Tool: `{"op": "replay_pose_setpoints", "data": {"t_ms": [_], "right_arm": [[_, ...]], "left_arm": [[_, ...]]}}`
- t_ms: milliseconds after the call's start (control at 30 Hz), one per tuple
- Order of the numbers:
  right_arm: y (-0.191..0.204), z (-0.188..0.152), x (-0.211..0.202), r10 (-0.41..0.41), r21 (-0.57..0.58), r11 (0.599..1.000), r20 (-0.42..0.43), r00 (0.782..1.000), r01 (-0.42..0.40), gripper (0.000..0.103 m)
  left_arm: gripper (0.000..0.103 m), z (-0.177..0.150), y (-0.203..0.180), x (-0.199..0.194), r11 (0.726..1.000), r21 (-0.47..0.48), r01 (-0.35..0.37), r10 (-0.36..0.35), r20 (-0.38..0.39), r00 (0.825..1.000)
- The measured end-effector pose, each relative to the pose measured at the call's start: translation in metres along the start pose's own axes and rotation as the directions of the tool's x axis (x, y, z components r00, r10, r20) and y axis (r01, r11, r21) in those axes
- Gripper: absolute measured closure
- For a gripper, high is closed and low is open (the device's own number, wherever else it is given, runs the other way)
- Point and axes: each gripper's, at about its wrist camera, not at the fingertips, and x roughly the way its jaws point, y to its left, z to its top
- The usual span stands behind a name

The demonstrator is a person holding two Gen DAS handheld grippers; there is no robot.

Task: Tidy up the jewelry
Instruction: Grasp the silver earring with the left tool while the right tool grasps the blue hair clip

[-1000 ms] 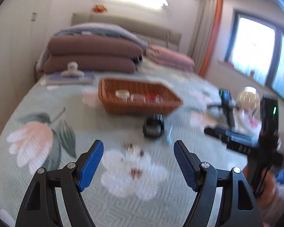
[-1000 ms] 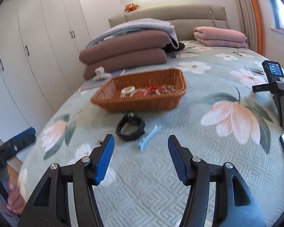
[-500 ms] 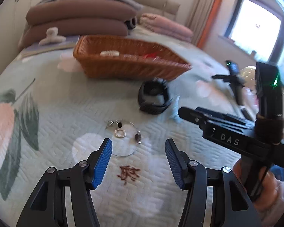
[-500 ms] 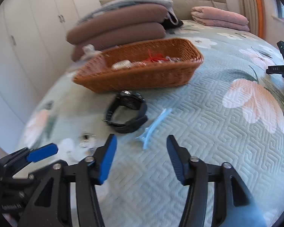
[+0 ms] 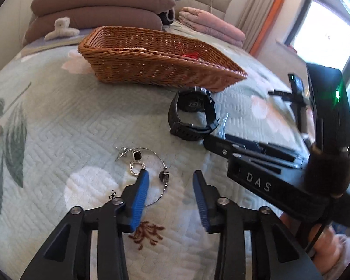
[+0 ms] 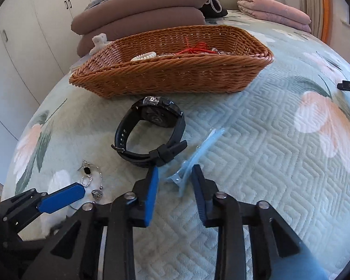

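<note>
The left claw (image 5: 170, 179) is low in the centre of the left wrist view, above the quilted bed cover (image 5: 65, 121). Its jaws have just been closing and now stand partly spread, with nothing pinched. The thin wire necklace (image 5: 162, 161) with its dark bead pendant (image 5: 164, 176) lies in the gap between the blue pads. The tip of the left pad (image 5: 140, 191) is just beside the square sparkling earring (image 5: 136, 166); it is not possible to tell if it touches it.

The right claw (image 6: 175, 179) is low in the centre of the right wrist view. Its jaws have also just been closing, and they are partly spread around the pale blue hair clip (image 6: 193, 156). The clip's lower end is between the pads, but the pads do not press on it. The black watch (image 6: 149, 135) lies on its side just above the left pad of this claw, near the middle of the frame.

The woven basket (image 6: 175, 77) stands on the bed in the upper half of both views. A red cord (image 6: 197, 49) and a white beaded piece (image 6: 143, 57) lie inside it. Behind it, at the top of the frame, there are brown pillows (image 6: 140, 11) in a stack and a folded pink blanket (image 6: 275, 11).
</note>
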Motion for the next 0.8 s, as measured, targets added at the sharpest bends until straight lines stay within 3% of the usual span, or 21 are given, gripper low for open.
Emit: {"op": "replay_pose_setpoints", "data": {"t_ms": [300, 400, 733, 767, 800], "right_arm": [[-0.009, -0.007, -0.012, 0.035, -0.044, 0.998, -0.001, 0.999, -0.035, 0.077], [-0.013, -0.013, -0.017, 0.041, -0.075, 0.996, 0.003, 0.999, -0.041, 0.077], [-0.014, -0.017, -0.018, 0.047, -0.095, 0.994, 0.012, 0.999, -0.046, 0.076], [-0.014, -0.017, -0.018, 0.051, -0.092, 0.995, 0.015, 0.999, -0.049, 0.076], [-0.015, -0.018, -0.019, 0.056, -0.086, 0.995, 0.019, 0.998, -0.054, 0.077]], "left_arm": [[0.071, 0.002, -0.01, 0.01, 0.998, 0.043, -0.039, 0.039, -0.009, 0.999], [0.087, 0.002, -0.011, 0.013, 0.997, 0.046, -0.066, 0.067, -0.005, 0.998], [0.088, 0.002, -0.015, 0.014, 0.993, 0.059, -0.1, 0.1, -0.002, 0.995], [0.094, 0.002, -0.016, 0.013, 0.992, 0.061, -0.108, 0.107, 0.009, 0.994], [0.093, 0.001, -0.017, 0.011, 0.993, 0.063, -0.103, 0.102, 0.019, 0.995]]}}
